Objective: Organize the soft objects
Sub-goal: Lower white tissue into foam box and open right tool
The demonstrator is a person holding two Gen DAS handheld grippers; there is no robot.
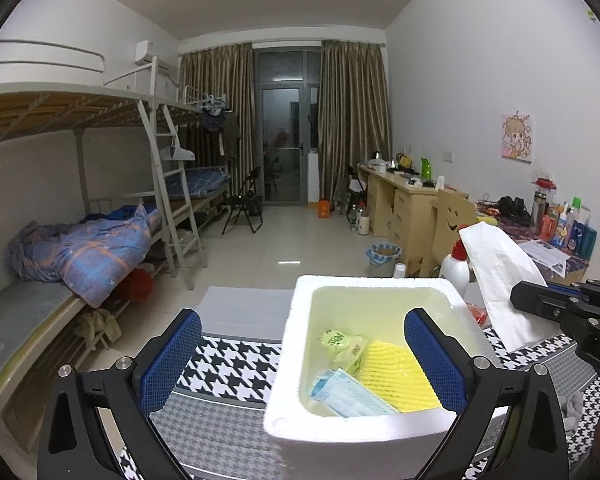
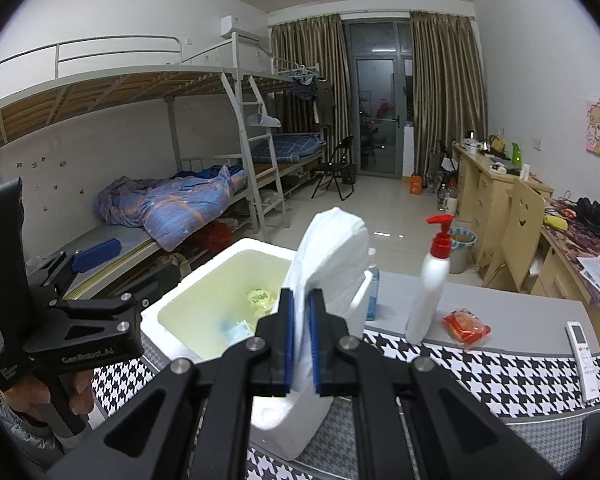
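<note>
Three soft items already inside foam box (image 1: 288, 420): green pack (image 1: 342, 346), yellow mesh pad (image 1: 396, 376), blue mask (image 1: 348, 396). Fourth, white tissue pack (image 2: 332, 264), pinched in your right gripper (image 2: 300, 344), held upright just above box's near rim, not yet dropped. Your left gripper (image 1: 300, 364) spread wide, nothing between pads, hovering over box's front left corner. Likely left to sort: red packet (image 2: 466, 326) on table right of box, if it counts as soft. Pump bottle (image 2: 430, 284) beside box looks rigid; leave it.
</note>
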